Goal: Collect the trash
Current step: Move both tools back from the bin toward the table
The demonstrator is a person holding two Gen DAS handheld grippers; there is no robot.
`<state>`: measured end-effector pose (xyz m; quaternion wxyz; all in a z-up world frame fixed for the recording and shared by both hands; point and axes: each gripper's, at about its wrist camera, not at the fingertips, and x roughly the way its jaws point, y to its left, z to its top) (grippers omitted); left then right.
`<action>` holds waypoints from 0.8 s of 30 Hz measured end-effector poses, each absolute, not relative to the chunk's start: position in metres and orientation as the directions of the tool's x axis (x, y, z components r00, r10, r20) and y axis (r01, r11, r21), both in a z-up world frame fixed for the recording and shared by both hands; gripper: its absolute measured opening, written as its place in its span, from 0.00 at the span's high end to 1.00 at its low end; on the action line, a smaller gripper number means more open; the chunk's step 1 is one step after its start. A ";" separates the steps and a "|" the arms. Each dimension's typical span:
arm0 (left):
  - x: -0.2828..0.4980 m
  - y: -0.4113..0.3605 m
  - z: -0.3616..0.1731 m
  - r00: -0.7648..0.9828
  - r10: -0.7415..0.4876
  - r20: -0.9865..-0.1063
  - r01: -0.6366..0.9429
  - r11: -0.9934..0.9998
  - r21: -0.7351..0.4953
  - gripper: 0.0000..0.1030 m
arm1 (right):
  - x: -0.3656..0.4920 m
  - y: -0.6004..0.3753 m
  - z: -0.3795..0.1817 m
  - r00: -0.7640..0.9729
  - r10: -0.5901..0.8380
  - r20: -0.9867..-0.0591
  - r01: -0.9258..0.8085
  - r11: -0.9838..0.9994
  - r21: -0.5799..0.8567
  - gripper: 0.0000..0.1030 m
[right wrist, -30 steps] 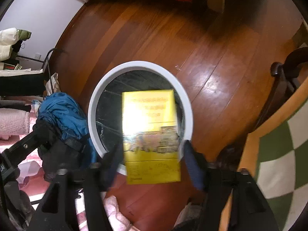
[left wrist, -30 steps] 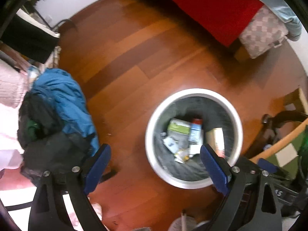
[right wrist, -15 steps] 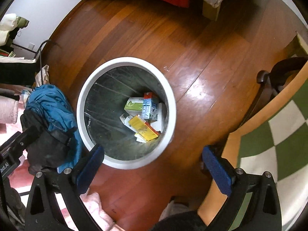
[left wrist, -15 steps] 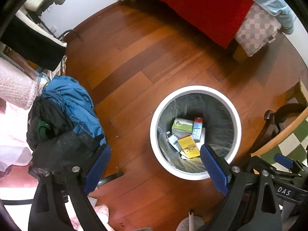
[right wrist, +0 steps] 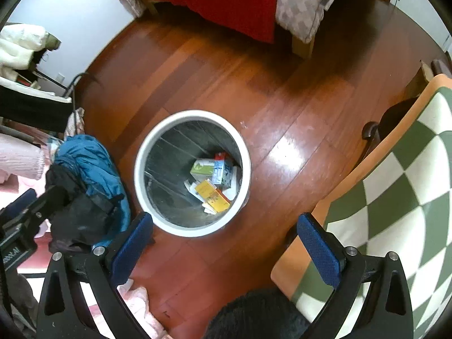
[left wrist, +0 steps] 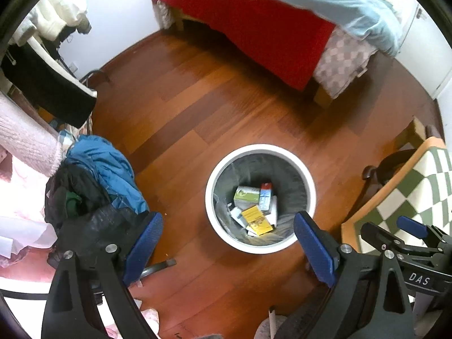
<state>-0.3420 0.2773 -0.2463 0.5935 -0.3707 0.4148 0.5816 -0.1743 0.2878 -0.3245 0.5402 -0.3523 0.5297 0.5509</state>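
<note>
The left gripper (left wrist: 227, 243), black-framed with blue padded fingers, stands spread wide with nothing between its pads, pointing steeply down at a reddish-brown wooden plank floor (left wrist: 197, 107). The right gripper (right wrist: 226, 240), of the same build, is likewise stretched to its full width and empty.

Below both sits a round white-rimmed waste bin with a dark plastic liner (left wrist: 261, 148) (right wrist: 192, 114), standing upright on the floor. The trash lies at its bottom: a yellow rectangular carton (left wrist: 255, 217) (right wrist: 212, 195) on top of the heap, a pale green and white box (left wrist: 246, 195) (right wrist: 202, 167), a slim white-and-blue carton with a red end (left wrist: 265, 195) (right wrist: 221, 169), and some white paper scraps beneath. Print shows on the yellow carton, but it is too small to read.

Writing that can be read is sparse — white letters "DAS" (left wrist: 419, 278) on the black frame of the other tool, seen at the lower right of the left wrist view.

Just beside the bin lies a crumpled blue jacket over dark clothing (left wrist: 107, 175) (right wrist: 90, 163). A green-and-white checked mat with an orange border (right wrist: 395, 192) covers the right side. Farther off — a bed draped in a red blanket (left wrist: 268, 34).
</note>
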 end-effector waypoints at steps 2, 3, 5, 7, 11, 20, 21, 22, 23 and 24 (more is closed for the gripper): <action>-0.340 0.268 -0.229 -0.012 0.411 -0.911 -0.997 0.060 0.041 0.08 | -0.173 0.279 -0.306 -0.180 0.248 -0.952 -0.966 0.139 0.218 0.00; -0.339 0.263 -0.222 -0.007 0.423 -0.906 -0.997 0.066 0.039 0.08 | -0.172 0.274 -0.296 -0.183 0.266 -0.946 -0.965 0.135 0.225 0.00; -0.337 0.255 -0.208 0.003 0.445 -0.895 -0.997 0.076 0.034 0.08 | -0.170 0.266 -0.277 -0.190 0.297 -0.936 -0.963 0.129 0.237 0.00; -0.333 0.244 -0.192 0.009 0.472 -0.882 -0.996 0.086 0.036 0.08 | -0.169 0.257 -0.258 -0.200 0.329 -0.923 -0.960 0.121 0.252 0.00; -0.322 0.227 -0.166 0.025 0.507 -0.861 -0.993 0.110 0.035 0.08 | -0.164 0.237 -0.220 -0.229 0.390 -0.892 -0.951 0.105 0.290 0.00; -0.238 0.200 -0.163 0.157 0.505 -0.849 -0.960 0.280 -0.011 0.08 | -0.108 0.165 -0.156 -0.261 0.505 -0.823 -0.901 0.180 0.396 0.00; -0.227 0.198 -0.167 0.171 0.492 -0.854 -0.954 0.301 -0.017 0.08 | -0.097 0.155 -0.153 -0.251 0.513 -0.821 -0.895 0.200 0.398 0.00; -0.209 0.196 -0.176 0.191 0.472 -0.861 -0.942 0.334 -0.026 0.08 | -0.083 0.143 -0.151 -0.234 0.521 -0.821 -0.889 0.227 0.397 0.00; -0.186 0.193 -0.187 0.209 0.446 -0.870 -0.927 0.373 -0.032 0.08 | -0.067 0.130 -0.149 -0.214 0.528 -0.822 -0.881 0.259 0.396 0.00; -0.162 0.190 -0.199 0.224 0.413 -0.883 -0.909 0.415 -0.037 0.07 | -0.053 0.119 -0.150 -0.194 0.530 -0.825 -0.873 0.291 0.392 0.00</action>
